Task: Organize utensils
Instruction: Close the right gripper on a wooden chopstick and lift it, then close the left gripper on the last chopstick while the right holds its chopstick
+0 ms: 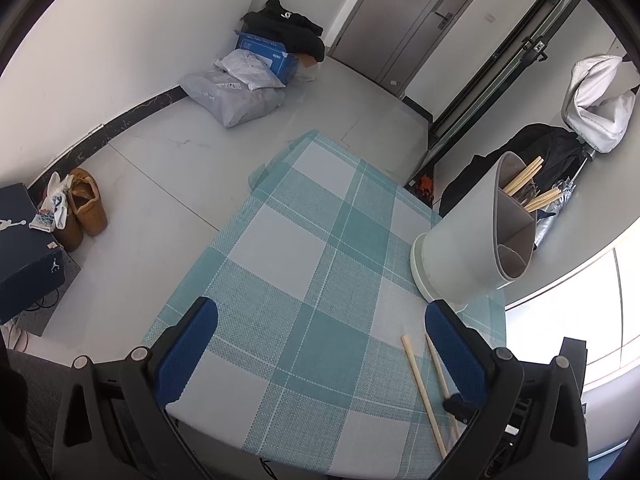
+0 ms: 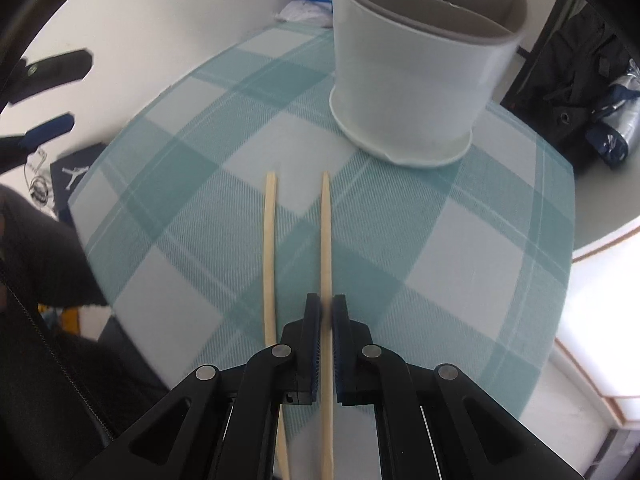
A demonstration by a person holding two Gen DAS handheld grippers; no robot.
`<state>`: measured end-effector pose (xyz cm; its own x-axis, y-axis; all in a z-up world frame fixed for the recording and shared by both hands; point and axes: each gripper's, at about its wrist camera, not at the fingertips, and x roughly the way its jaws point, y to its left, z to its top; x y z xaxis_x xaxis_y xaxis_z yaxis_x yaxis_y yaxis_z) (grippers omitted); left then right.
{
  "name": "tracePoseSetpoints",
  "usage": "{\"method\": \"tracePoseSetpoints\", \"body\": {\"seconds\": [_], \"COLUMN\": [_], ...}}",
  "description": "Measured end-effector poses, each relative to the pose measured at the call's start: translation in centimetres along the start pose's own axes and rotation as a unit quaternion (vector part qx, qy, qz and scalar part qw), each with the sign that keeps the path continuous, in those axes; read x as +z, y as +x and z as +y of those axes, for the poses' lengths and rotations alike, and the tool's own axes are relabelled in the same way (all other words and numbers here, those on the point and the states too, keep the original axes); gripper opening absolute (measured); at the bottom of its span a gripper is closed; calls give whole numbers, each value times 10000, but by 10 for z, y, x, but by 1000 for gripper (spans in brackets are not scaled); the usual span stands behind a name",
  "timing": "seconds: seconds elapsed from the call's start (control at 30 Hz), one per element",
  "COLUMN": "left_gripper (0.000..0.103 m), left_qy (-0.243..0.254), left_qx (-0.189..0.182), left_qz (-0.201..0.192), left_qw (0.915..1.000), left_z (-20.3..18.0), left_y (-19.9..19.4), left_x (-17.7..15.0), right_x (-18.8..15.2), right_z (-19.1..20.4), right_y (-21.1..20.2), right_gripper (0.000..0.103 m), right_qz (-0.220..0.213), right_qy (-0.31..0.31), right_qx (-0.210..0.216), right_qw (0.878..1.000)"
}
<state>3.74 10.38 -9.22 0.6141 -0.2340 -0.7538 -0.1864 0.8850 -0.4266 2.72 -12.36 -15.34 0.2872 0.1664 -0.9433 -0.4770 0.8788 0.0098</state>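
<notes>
The left gripper (image 1: pixel 320 340) stood wide open over the teal checked tablecloth (image 2: pixel 440 260), holding nothing. Two slender pale wooden chopsticks lay parallel, tips pointing toward the holder. The free chopstick (image 2: pixel 269 256) rested left; the right gripper (image 2: pixel 327 312) was clamped on the other chopstick (image 2: pixel 326 240). The round white divided holder (image 2: pixel 404 92) stood beyond.

surface (image 2: pixel 460 280): covered by a teal-and-white checked cloth | white utensil holder (image 2: pixel 404 92): stands upright near the far edge, chopsticks inside | two wooden chopsticks: left chopstick (image 2: pixel 269 256) and right chopstick (image 2: pixel 326 240) lie roughly parallel, just apart, on the cloth before the holder
</notes>
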Motion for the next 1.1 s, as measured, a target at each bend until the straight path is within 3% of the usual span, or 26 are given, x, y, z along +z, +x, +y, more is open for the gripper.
{"method": "tracePoseSetpoints", "body": {"seconds": [0.13, 0.3, 0.6, 0.67, 0.77, 0.97, 1.1], "left_gripper": [102, 102, 102, 102, 102, 102, 102], "left_qy": [-37, 5, 129, 172, 218, 497, 774], "left_qx": [7, 119, 394, 440, 536, 627, 620], "left_qz": [58, 69, 54, 83, 124, 329, 615], "left_qw": [10000, 9999, 9991, 9989, 9982, 9962, 9932], "left_z": [0, 1, -1, -2, -6, -20, -34], "left_y": [2, 4, 8, 10, 14, 27, 37], "left_x": [0, -1, -3, -4, -6, -11, -19], "right_x": [-7, 8, 45, 49, 49, 38, 29], "right_z": [-3, 0, 10, 4, 2, -24, -58], "right_y": [-7, -8, 14, 19, 20, 2, -22], "right_gripper": [8, 23, 24, 22, 4, 4, 4], "right_qz": [-6, -277, -555, -623, -713, -1116, -1561], "right_qy": [-99, -48, 17, -34, -77, 469, 1148], "right_qx": [-53, 48, 84, -7, -35, 320, 777], "right_qw": [9999, 9996, 9984, 9981, 9974, 9921, 9780]}}
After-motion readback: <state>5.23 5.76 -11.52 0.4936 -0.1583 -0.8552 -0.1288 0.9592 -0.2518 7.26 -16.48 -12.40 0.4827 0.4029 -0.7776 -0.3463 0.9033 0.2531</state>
